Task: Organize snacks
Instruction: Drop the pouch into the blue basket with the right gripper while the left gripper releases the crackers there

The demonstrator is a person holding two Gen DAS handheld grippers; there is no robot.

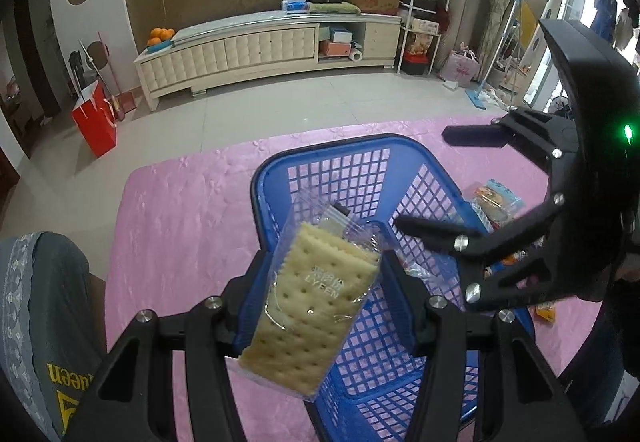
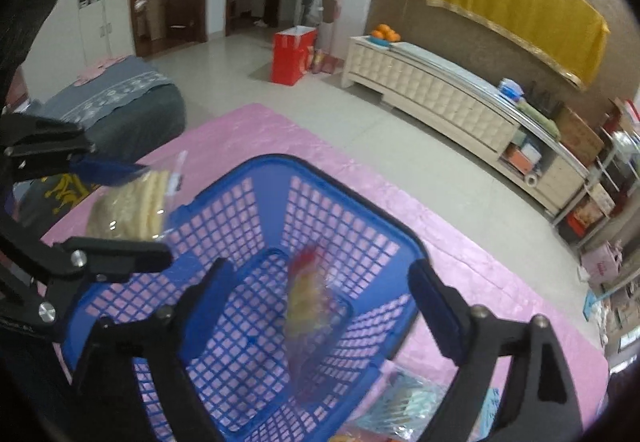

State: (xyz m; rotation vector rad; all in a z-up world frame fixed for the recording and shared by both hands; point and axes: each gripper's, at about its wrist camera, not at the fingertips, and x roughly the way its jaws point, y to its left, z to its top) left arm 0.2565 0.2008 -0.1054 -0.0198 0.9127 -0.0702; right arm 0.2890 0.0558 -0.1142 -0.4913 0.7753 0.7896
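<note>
A blue plastic basket (image 1: pixel 340 178) stands on the pink tablecloth (image 1: pixel 180 226). My left gripper (image 1: pixel 324 282) is shut on a clear-wrapped cracker pack (image 1: pixel 308 306) and holds it over the basket's near left rim; the pack also shows in the right wrist view (image 2: pixel 132 202). My right gripper (image 2: pixel 316 278) is open above the basket (image 2: pixel 360 226), and a blurred yellow-red snack packet (image 2: pixel 312 294) is in the air between its fingers, over the basket floor. The right gripper also shows in the left wrist view (image 1: pixel 424 182), its fingers spread.
More snack packets (image 1: pixel 496 202) lie on the cloth right of the basket, and some (image 2: pixel 404 402) near its front. A grey cushion (image 1: pixel 40 302) sits at the table's left. Beyond the table edge are tiled floor, a cream TV cabinet (image 1: pixel 264 50) and a red bag (image 1: pixel 94 122).
</note>
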